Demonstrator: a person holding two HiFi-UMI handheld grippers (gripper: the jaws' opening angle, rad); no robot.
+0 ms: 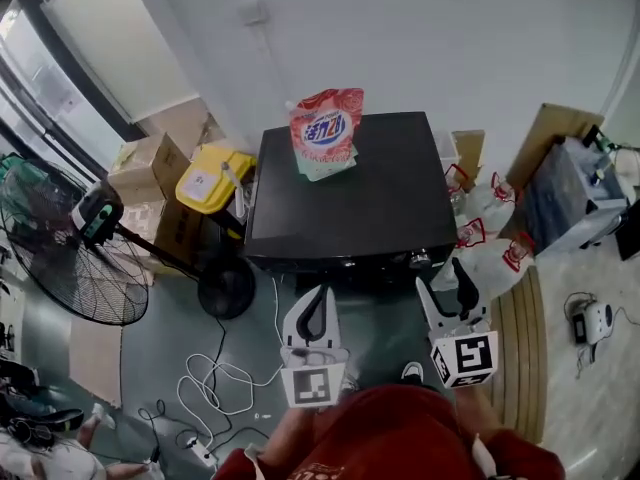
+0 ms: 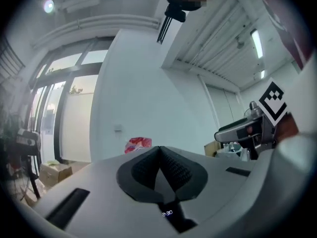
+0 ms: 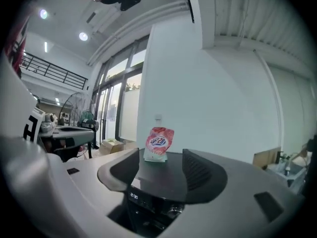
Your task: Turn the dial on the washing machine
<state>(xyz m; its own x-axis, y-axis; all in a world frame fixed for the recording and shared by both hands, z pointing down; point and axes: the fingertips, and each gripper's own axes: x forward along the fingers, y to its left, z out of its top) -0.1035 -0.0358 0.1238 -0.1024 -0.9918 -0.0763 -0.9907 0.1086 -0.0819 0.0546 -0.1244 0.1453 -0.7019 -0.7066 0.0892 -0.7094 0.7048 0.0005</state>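
Note:
The black washing machine [image 1: 350,193] stands against the wall, seen from above, with its silver dial [image 1: 419,259] at the right end of the front panel. A red and white detergent bag [image 1: 325,133] stands on its lid. Both grippers hover in front of the panel, clear of the machine. My left gripper [image 1: 316,306] is shut and empty, its pads meeting at the tip [image 2: 159,148]. My right gripper [image 1: 447,288] is open just below the dial. In the right gripper view the dial [image 3: 173,209] and lit display [image 3: 133,196] show low between the open jaws [image 3: 161,155].
A standing fan [image 1: 75,258], cardboard boxes [image 1: 150,163] and a yellow container [image 1: 212,178] crowd the floor left of the machine. White cables [image 1: 215,383] lie on the floor in front. White plastic bags [image 1: 495,238] and a wooden board [image 1: 515,338] sit to the right.

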